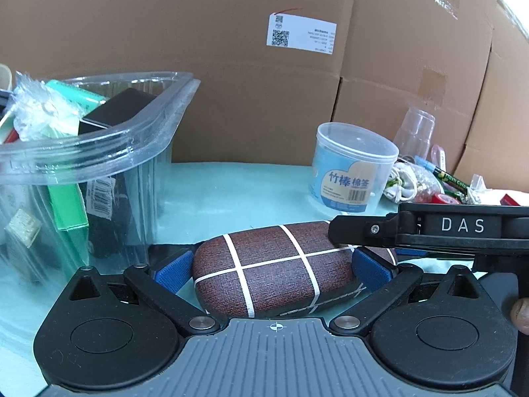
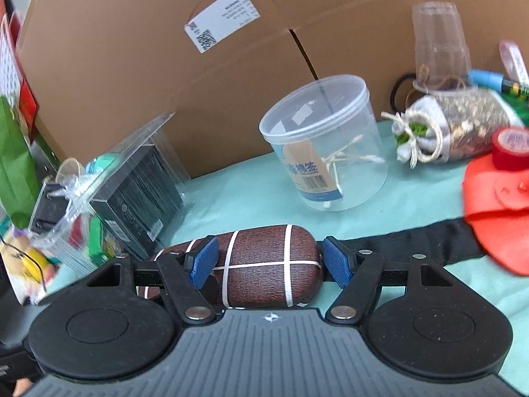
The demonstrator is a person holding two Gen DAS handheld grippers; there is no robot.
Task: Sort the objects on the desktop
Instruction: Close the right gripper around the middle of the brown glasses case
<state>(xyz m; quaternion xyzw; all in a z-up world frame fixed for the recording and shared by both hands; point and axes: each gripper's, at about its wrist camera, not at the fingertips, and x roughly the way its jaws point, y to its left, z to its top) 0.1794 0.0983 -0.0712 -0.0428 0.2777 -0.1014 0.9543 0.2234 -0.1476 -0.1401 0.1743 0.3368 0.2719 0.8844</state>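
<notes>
One brown glasses case (image 1: 284,271) with white cross lines lies on the teal cloth (image 1: 238,185), and two grippers close on it: the left gripper (image 1: 272,269) clamps its ends, the right gripper (image 2: 271,261) its middle (pads touching). Beyond stand one cotton-swab tub (image 2: 325,142), one clear bin (image 1: 99,152) of boxes at left, and one cardboard box (image 1: 211,39) behind.
</notes>
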